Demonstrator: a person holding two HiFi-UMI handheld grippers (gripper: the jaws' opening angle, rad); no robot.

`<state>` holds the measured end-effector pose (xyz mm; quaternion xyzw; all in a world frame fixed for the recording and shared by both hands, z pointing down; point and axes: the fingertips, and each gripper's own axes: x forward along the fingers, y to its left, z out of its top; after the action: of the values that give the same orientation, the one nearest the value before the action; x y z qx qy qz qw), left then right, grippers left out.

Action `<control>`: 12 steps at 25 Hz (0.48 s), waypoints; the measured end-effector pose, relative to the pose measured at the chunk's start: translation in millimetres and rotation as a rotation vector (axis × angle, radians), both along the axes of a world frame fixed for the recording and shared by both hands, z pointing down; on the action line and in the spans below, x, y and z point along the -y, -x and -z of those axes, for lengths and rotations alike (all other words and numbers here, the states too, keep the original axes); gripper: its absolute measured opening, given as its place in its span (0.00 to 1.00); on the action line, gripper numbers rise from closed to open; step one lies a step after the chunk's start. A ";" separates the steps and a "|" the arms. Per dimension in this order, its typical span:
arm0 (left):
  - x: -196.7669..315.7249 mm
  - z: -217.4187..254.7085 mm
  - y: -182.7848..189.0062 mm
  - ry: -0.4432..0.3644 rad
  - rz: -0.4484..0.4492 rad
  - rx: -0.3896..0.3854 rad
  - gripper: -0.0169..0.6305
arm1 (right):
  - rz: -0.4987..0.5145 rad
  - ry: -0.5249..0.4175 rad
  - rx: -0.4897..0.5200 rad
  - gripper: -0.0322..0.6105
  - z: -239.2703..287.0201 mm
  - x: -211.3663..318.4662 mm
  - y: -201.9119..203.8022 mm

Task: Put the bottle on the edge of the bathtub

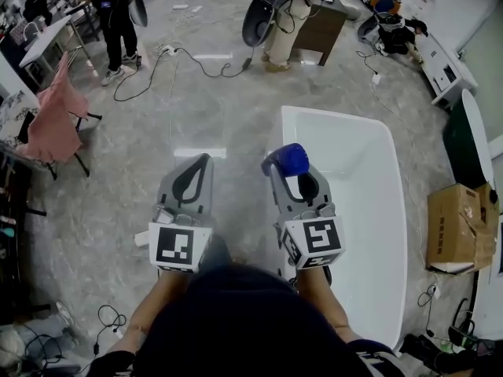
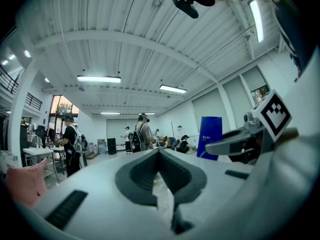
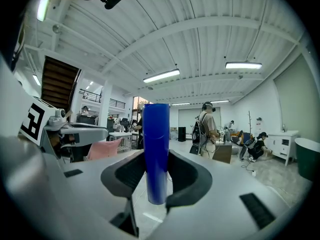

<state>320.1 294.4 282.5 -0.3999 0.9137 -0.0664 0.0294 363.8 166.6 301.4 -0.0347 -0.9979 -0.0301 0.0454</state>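
Note:
My right gripper is shut on a blue bottle, which it holds upright over the left rim of the white bathtub, near the tub's far left corner. In the right gripper view the bottle stands straight between the two dark pads of that gripper. My left gripper hangs beside it over the marble floor, shut and empty, its tips meeting. From the left gripper view the bottle shows at the right, above the right gripper's grey finger.
A cardboard box and a dark green tub lie right of the bathtub. A chair draped in pink cloth stands at the left. Cables trail over the floor farther off, near standing people and a desk.

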 end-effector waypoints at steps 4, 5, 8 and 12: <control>-1.8 -1.5 26.2 -0.022 0.008 -0.008 0.03 | -0.009 -0.004 0.001 0.29 -3.2 0.5 22.7; -1.3 -1.8 34.6 -0.028 0.006 -0.003 0.03 | -0.012 -0.008 0.000 0.29 -4.3 1.7 30.1; 3.9 -5.8 63.2 -0.021 0.000 -0.010 0.03 | -0.023 -0.015 -0.003 0.29 -5.2 7.8 56.3; 8.4 -1.2 110.4 -0.017 -0.013 0.006 0.03 | -0.038 -0.021 -0.002 0.29 -1.4 11.7 102.6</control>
<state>209.7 286.1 283.7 -0.4053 0.9115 -0.0598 0.0359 261.2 154.9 302.8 -0.0153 -0.9980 -0.0396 0.0471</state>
